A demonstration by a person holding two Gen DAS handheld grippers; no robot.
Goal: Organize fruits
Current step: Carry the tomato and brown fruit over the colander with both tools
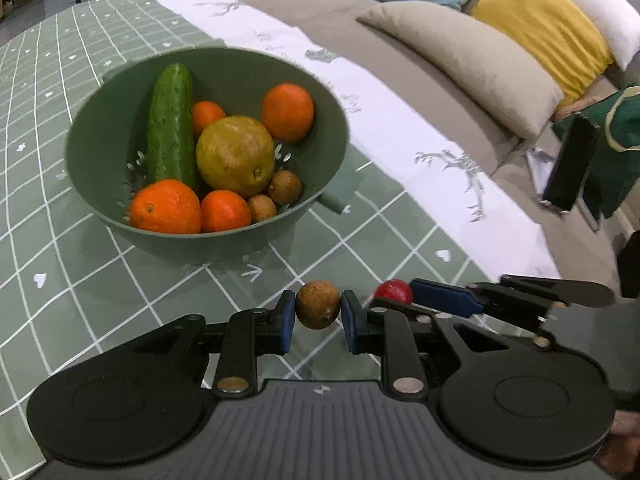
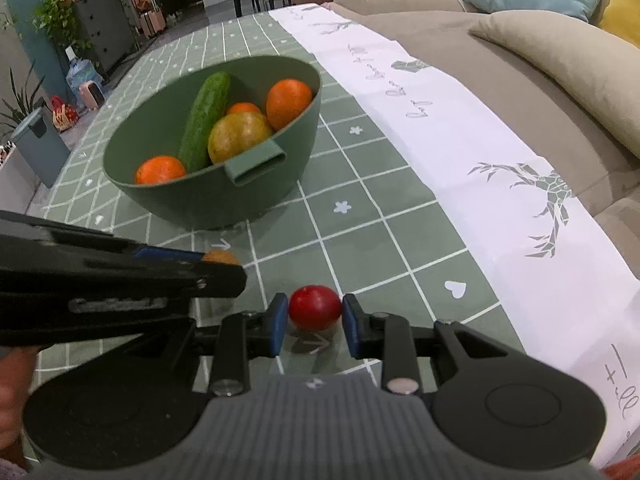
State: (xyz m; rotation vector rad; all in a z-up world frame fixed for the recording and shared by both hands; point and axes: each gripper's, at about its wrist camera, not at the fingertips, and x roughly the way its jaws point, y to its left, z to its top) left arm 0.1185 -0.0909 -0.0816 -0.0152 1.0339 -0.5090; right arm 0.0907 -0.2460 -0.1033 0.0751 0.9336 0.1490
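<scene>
A green bowl (image 1: pixel 100 128) stands on the checked tablecloth and holds a cucumber (image 1: pixel 170 124), several oranges, a large yellow-green fruit (image 1: pixel 235 156) and two small brown fruits. My left gripper (image 1: pixel 318 311) is shut on a small brown fruit (image 1: pixel 318 305), close to the cloth in front of the bowl. My right gripper (image 2: pixel 315 310) has its pads against both sides of a small red fruit (image 2: pixel 315 306) that rests on the cloth. The bowl (image 2: pixel 280 160) also shows in the right wrist view, beyond the right gripper. The right gripper reaches in from the right in the left wrist view (image 1: pixel 400 300).
A white cloth runner (image 1: pixel 380 120) edges the table on the right. Beyond it is a beige sofa (image 1: pixel 460 60) with blue, yellow and white cushions. The left gripper's arm (image 2: pixel 120 280) crosses the right wrist view at left. Chairs, plants and a cabinet stand far off.
</scene>
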